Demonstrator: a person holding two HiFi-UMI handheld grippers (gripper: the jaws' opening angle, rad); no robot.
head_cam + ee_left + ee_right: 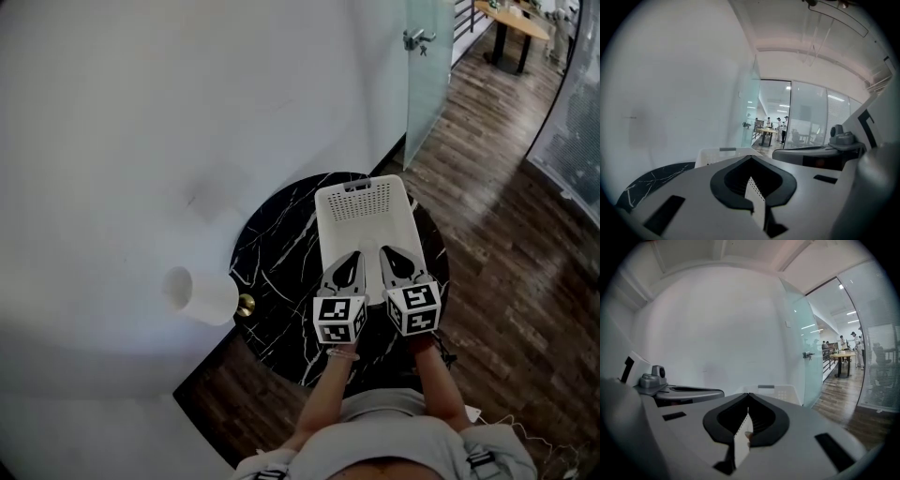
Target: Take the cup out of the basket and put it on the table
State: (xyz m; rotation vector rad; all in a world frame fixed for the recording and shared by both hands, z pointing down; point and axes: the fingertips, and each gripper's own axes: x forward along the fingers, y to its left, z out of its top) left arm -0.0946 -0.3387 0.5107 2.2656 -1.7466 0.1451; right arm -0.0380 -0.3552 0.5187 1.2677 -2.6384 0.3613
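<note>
A white perforated basket (364, 214) stands on a round black marble table (281, 244). No cup shows in any view; the basket's near end is hidden under my grippers. My left gripper (354, 253) and right gripper (386, 251) hover side by side over that near end, pointing toward the far rim. Both have their jaws together with nothing held. In the left gripper view the left gripper (752, 157) is shut, and the basket rim (715, 153) shows beyond it. In the right gripper view the right gripper (747, 394) is shut too, with the basket rim (780, 391) ahead.
A white wall (141, 112) rises behind and left of the table. A white cylinder (202, 295) with a brass knob (245, 305) sits by the table's left edge. A glass door (427, 56) and wood floor (506, 187) lie to the right, with a wooden table (511, 19) far off.
</note>
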